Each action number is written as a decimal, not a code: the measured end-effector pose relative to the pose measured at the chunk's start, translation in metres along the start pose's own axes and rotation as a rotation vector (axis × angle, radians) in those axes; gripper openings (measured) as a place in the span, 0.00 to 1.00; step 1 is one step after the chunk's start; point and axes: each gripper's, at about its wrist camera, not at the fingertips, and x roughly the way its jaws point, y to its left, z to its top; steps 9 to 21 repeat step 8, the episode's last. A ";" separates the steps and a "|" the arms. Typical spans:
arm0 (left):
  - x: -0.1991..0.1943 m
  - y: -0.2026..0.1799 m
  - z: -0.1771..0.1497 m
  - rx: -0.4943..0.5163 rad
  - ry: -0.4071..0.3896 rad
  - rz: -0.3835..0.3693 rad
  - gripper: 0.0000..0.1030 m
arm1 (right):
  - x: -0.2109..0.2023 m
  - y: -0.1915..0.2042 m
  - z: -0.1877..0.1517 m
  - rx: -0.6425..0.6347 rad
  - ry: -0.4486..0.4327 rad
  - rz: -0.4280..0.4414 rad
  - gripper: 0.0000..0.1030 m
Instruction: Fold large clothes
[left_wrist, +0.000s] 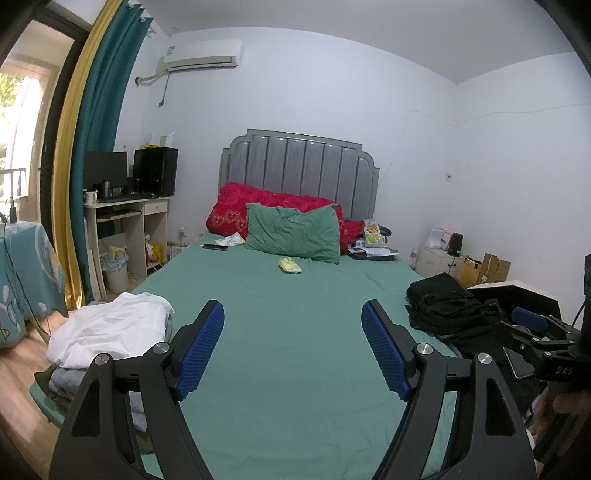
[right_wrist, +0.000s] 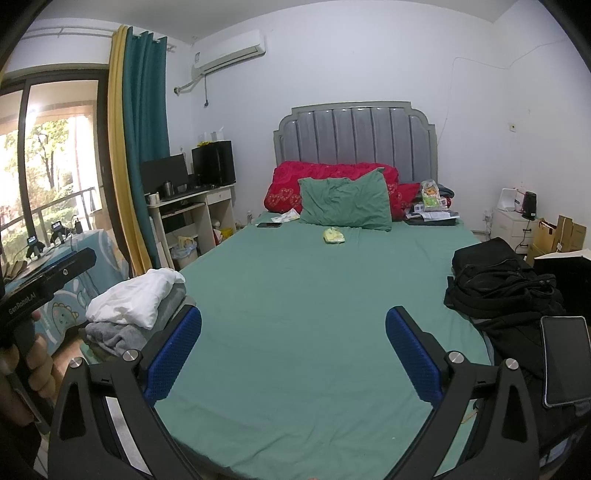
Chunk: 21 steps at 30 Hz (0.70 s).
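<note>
The left gripper (left_wrist: 291, 343) has its blue-padded fingers (left_wrist: 199, 350) spread wide with only bare sheet between them, and the right gripper (right_wrist: 293, 356) stands equally wide, its fingers (right_wrist: 173, 358) holding nothing; both hang above the foot of the bed. The bed (right_wrist: 314, 295), under a plain green sheet, fills the middle of both views and runs lengthwise away to a grey padded headboard (right_wrist: 356, 136). Against the headboard lies a red quilt (right_wrist: 332, 177) with a green pillow (right_wrist: 345, 201) leaning on it, and just before the pillow sits a small yellow bundle (right_wrist: 334, 235), alone on the open sheet. At the bed's left edge is a stack of folded clothes (right_wrist: 133, 306), a white garment (left_wrist: 110, 325) on top of grey ones, its long side running along the bed edge, just beside the left gripper's left finger. At the right edge lies a heap of black clothes (right_wrist: 495, 280), crumpled with no clear direction, stretching along that edge toward the foot; a tablet (right_wrist: 567, 360) rests at its near end. The middle of the sheet between the two piles is open. Left of the bed are a teal and yellow curtain (right_wrist: 142, 129) and a desk (right_wrist: 192, 210) with a monitor; an air conditioner (right_wrist: 229, 50) hangs above. A phone (right_wrist: 269, 224) lies near the pillow's left corner.
</note>
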 end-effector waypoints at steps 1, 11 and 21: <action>0.000 0.001 -0.001 0.000 0.000 -0.003 0.78 | 0.000 0.000 0.000 0.000 -0.001 0.000 0.96; 0.001 -0.004 0.003 0.006 0.003 -0.014 0.78 | 0.001 0.001 -0.001 -0.001 0.000 -0.002 0.96; 0.001 -0.004 0.003 0.006 0.003 -0.014 0.78 | 0.001 0.001 -0.001 -0.001 0.000 -0.002 0.96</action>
